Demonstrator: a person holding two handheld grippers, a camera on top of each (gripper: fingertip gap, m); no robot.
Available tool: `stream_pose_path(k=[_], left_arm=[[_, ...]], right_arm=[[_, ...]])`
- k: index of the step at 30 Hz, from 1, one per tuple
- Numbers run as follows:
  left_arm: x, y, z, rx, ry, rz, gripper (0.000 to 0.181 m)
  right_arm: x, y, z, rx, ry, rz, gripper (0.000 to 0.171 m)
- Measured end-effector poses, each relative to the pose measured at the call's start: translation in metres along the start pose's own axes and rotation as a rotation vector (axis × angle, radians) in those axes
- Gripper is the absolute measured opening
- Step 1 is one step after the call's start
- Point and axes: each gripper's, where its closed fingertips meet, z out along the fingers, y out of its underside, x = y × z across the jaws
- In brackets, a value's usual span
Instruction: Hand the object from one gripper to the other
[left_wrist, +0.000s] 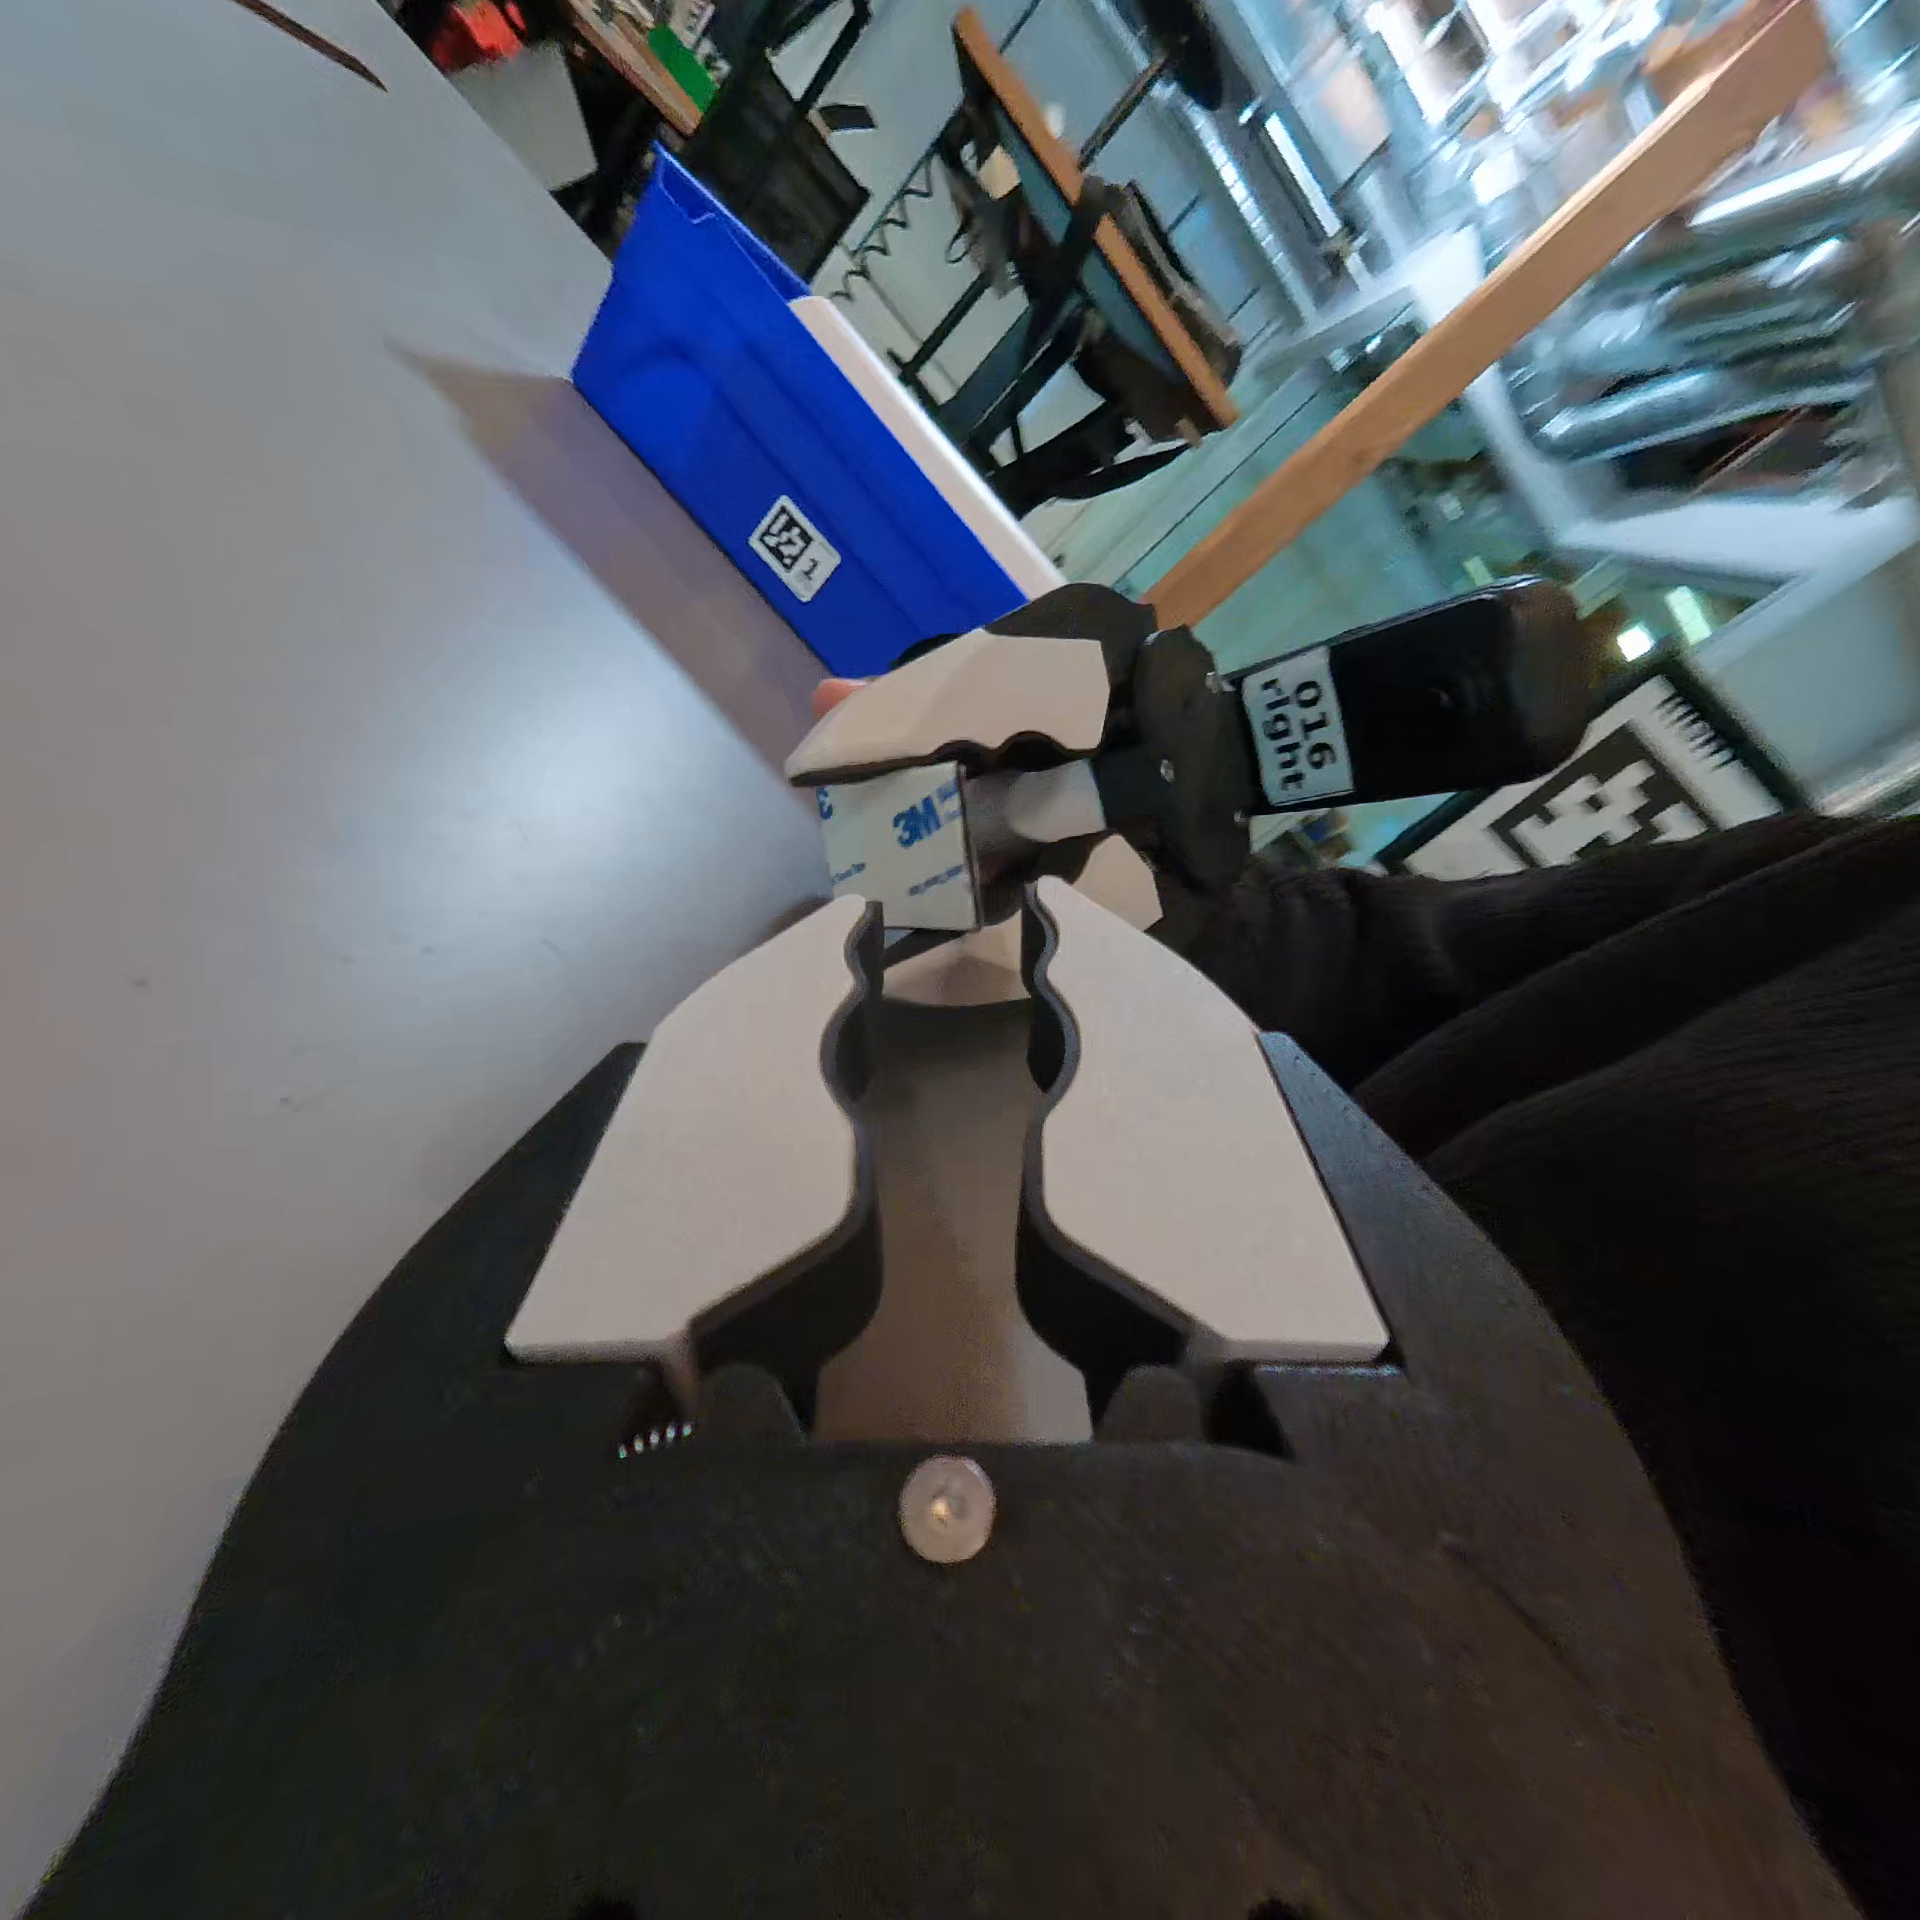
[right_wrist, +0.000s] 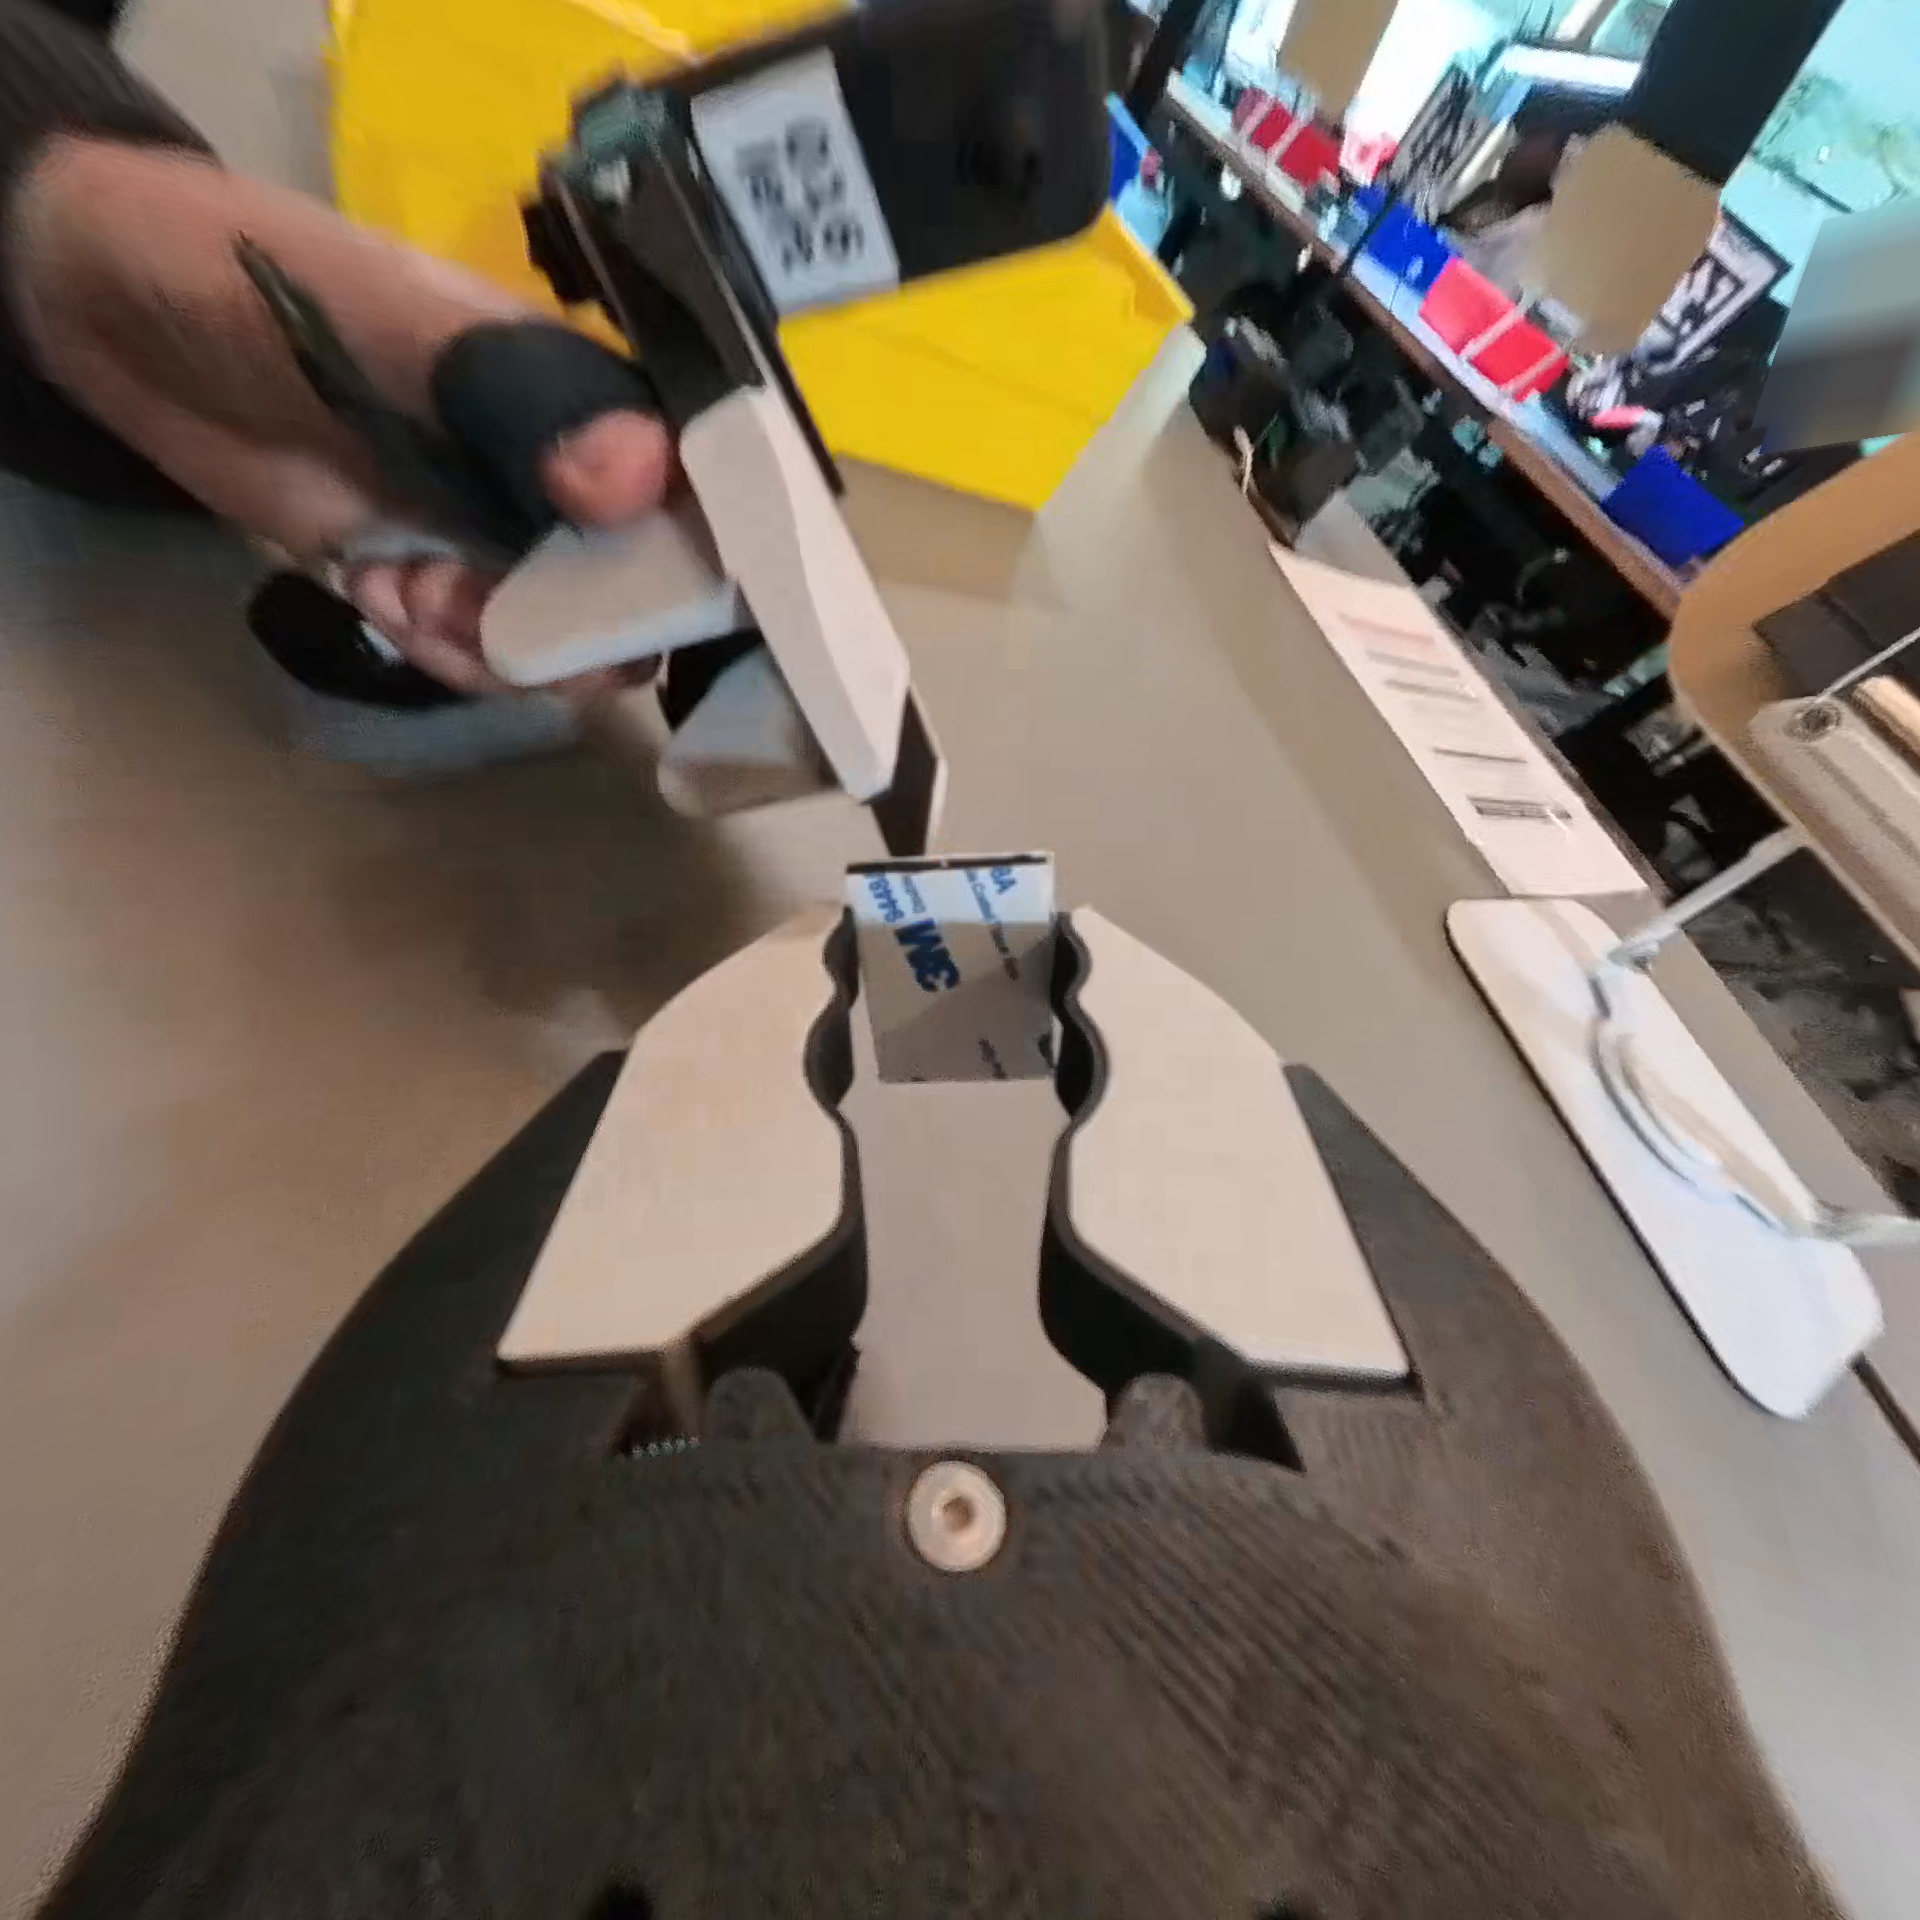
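Note:
The object is a small square grey adhesive pad (right_wrist: 961, 987) with blue print and a black edge. My right gripper (right_wrist: 956, 920) is shut on it, the pad clamped between both fingers above the table. In the left wrist view the right gripper (left_wrist: 894, 831) comes in from the right and holds the pad (left_wrist: 935, 862) upright. My left gripper (left_wrist: 951, 909) is open, its fingertips on either side of the pad's lower edge. In the right wrist view the left gripper (right_wrist: 790, 790) points down from the upper left, with one fingertip (right_wrist: 883, 758) just above the pad's top edge.
A grey table (left_wrist: 260, 727) lies below. A blue bin (left_wrist: 727, 416) stands on it behind the grippers, and a yellow bin (right_wrist: 935, 343) on the other side. A white board with a clear stand (right_wrist: 1662, 1143) and a paper sheet (right_wrist: 1455, 707) lie to the right. A gloved hand (right_wrist: 520, 416) holds the left gripper.

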Motion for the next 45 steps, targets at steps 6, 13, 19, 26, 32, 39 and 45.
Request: stream_pose_path(k=[6, 13, 19, 26, 32, 39, 45], left_arm=[[-0.004, 0.022, 0.013, -0.137, -0.11, 0.137, 0.032], [-0.007, 0.017, 0.011, -0.104, -0.124, 0.133, 0.023], [-0.006, 0.013, 0.008, -0.087, -0.11, 0.106, 0.007], [-0.004, -0.009, -0.006, 0.064, -0.036, 0.001, 0.005], [0.001, -0.018, -0.011, 0.123, 0.023, -0.019, 0.005], [0.017, -0.017, -0.006, 0.113, 0.104, 0.027, 0.004], [0.016, -0.018, -0.007, 0.124, 0.11, 0.007, 0.005]], right_arm=[[-0.007, 0.007, 0.005, -0.13, 0.058, -0.131, 0.036], [-0.024, 0.004, 0.011, -0.184, 0.053, -0.246, 0.036], [-0.022, -0.001, 0.01, -0.147, 0.079, -0.292, 0.036], [-0.006, -0.011, 0.004, 0.009, 0.04, -0.001, 0.051], [0.009, -0.023, -0.009, 0.22, -0.126, 0.414, 0.048], [0.002, -0.028, -0.014, 0.292, -0.414, 0.848, 0.027], [-0.005, -0.035, -0.017, 0.313, -0.485, 0.879, 0.005]])
